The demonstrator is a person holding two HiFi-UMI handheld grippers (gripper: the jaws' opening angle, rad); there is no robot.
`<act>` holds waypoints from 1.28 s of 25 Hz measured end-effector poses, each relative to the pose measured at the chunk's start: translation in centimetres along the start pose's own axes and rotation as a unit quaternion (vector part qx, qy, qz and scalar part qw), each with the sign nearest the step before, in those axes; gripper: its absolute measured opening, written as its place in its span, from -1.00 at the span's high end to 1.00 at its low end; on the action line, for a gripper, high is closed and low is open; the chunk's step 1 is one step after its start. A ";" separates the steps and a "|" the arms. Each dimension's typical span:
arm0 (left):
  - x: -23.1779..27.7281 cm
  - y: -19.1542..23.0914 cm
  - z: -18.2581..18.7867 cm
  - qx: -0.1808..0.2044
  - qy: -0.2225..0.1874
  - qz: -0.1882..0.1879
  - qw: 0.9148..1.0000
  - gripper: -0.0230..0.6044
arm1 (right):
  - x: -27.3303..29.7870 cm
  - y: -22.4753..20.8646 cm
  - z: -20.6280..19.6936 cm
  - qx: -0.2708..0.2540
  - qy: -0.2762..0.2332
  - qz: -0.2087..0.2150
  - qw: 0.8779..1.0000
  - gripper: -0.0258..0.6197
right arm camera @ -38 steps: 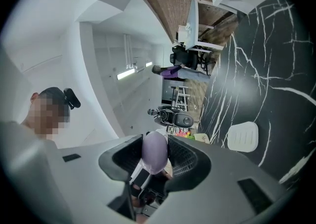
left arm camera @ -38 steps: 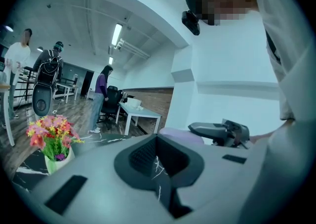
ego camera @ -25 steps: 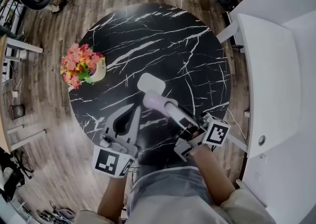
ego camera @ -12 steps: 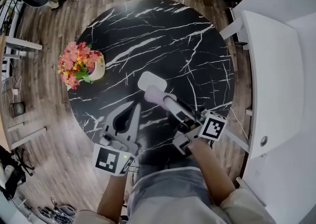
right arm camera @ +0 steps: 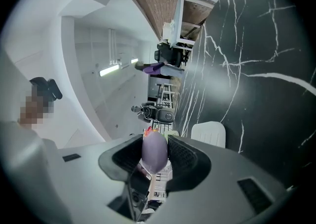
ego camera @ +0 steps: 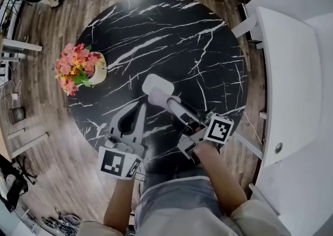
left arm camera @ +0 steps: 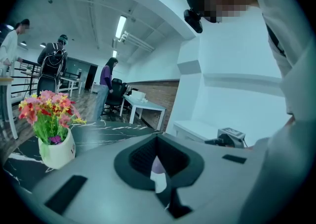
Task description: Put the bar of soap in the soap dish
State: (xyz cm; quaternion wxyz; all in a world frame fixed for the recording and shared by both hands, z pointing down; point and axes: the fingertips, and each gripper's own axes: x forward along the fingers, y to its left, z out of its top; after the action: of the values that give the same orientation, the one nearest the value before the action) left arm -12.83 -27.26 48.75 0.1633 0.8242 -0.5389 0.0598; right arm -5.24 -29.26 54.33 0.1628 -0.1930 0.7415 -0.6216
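Round black marble worktop (ego camera: 208,42). Flower pot (ego camera: 98,69) at its left edge, well apart from the action. White soap dish (ego camera: 156,82) mid-worktop, empty. Right gripper (ego camera: 167,102) comes in from the near right, jaws pinching the lilac bar of soap (ego camera: 157,96) end-on, which sits just on the near side of the dish, not in it yet. Left gripper (ego camera: 141,107) just left of the soap, jaws pressed together at the tips, holding nothing.

Judgement: carry the soap a bit farther until it's centred over the dish, lower it flat into the hollow, then spread the jaws. Keep the left gripper clear.
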 end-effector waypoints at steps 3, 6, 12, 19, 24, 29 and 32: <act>0.2 0.2 -0.4 -0.002 0.003 0.002 1.000 0.92 | 0.3 -1.0 0.1 0.004 -0.005 -0.007 1.000 0.42; 0.4 0.1 -0.7 0.001 0.008 -0.002 1.000 0.92 | 0.9 -2.0 0.2 0.005 -0.007 -0.015 1.000 0.42; -0.1 0.0 -0.6 -0.007 0.003 -0.006 1.000 0.92 | 2.3 -4.0 -0.1 -0.002 -0.001 -0.045 0.999 0.42; -0.9 0.2 -0.9 -0.015 0.003 -0.003 1.000 0.92 | 3.0 -6.2 -0.4 -0.004 0.002 -0.090 0.996 0.42; -1.3 0.7 -0.8 -0.015 0.003 -0.003 1.000 0.92 | 3.6 -6.9 -0.7 0.003 0.000 -0.121 0.993 0.42; -1.5 0.8 -0.6 -0.026 0.001 -0.008 1.000 0.92 | 3.7 -7.7 -0.9 -0.017 0.018 -0.179 0.983 0.42; -1.6 1.1 -0.4 -0.026 -0.002 -0.006 1.000 0.92 | 4.0 -7.8 -0.9 -0.036 0.030 -0.199 0.979 0.42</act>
State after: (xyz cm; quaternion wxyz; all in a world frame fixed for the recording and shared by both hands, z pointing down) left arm -14.44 -26.09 48.91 0.1842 0.8233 -0.5352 0.0435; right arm -8.52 -31.66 62.18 0.0068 -0.3237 0.7147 -0.6200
